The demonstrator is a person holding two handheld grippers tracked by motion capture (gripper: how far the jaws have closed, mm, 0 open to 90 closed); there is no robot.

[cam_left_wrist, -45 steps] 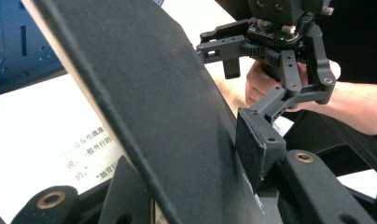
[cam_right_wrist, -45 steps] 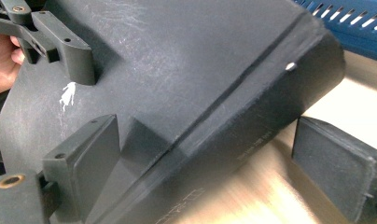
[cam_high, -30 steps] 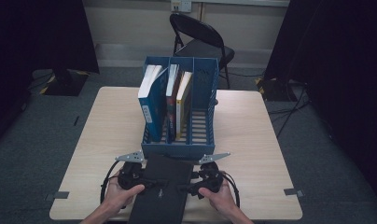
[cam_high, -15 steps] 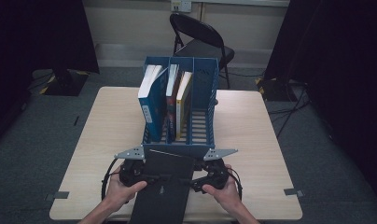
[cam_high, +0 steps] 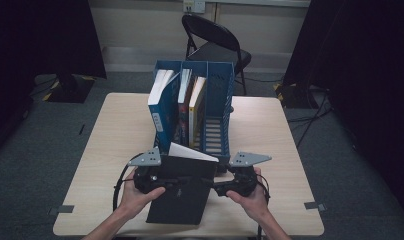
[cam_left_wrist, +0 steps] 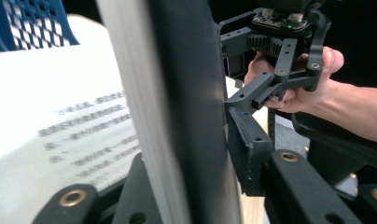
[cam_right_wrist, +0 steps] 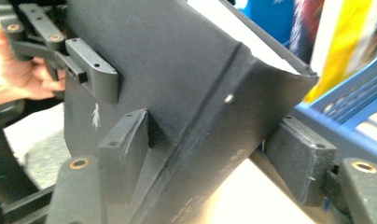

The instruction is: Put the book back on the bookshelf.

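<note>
A black book (cam_high: 180, 192) is held up between both grippers near the table's front edge, its white pages showing at the far end. My left gripper (cam_high: 164, 182) grips its left side: in the left gripper view (cam_left_wrist: 186, 158) pages and black cover (cam_left_wrist: 186, 70) sit between the jaws, which have just been closing. My right gripper (cam_high: 224, 188) clamps the spine side; in the right gripper view (cam_right_wrist: 210, 149) its jaws, also just closing, press the book (cam_right_wrist: 177, 60). Just beyond stands a blue file rack (cam_high: 221, 125).
The rack holds three upright books, a blue one (cam_high: 162, 107) at the left; its right slot is free. A folding chair (cam_high: 215, 42) stands behind the table (cam_high: 270, 130). Black curtains hang on both sides.
Both hands have risen with the black book. It lay flat near the front edge a second ago; now it is off the table, its far end tipped up toward the rack.
</note>
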